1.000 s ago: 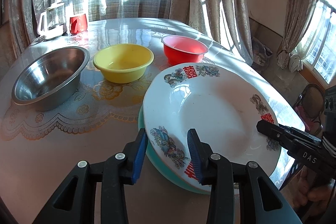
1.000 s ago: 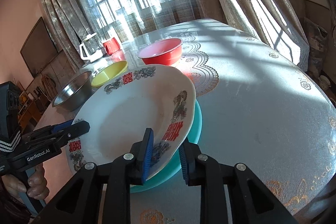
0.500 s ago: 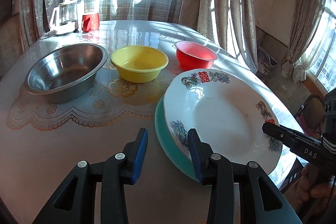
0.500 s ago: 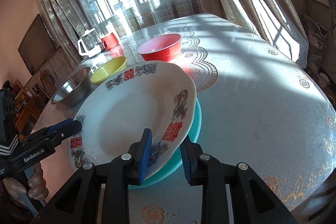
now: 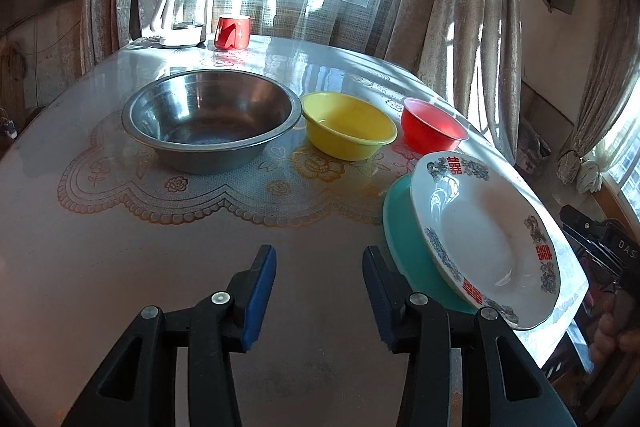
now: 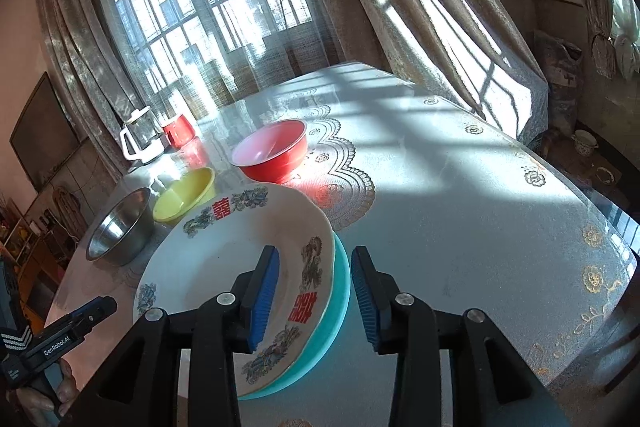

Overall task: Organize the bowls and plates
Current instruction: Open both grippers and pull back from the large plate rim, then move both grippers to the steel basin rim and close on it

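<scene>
Our right gripper (image 6: 314, 291), jaws just spread off the white plate (image 6: 240, 259), and left gripper (image 5: 320, 291), open and empty, flank the teal plate (image 5: 404, 247); beyond wait three bowls. Off-centre, the white plate may slide.

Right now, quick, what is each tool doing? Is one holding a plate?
Left tool: open, jaws just widened, nothing between them, only bare table.
Right tool: open, jaws just widened; the white plate rim sits between them, not pinched.
</scene>
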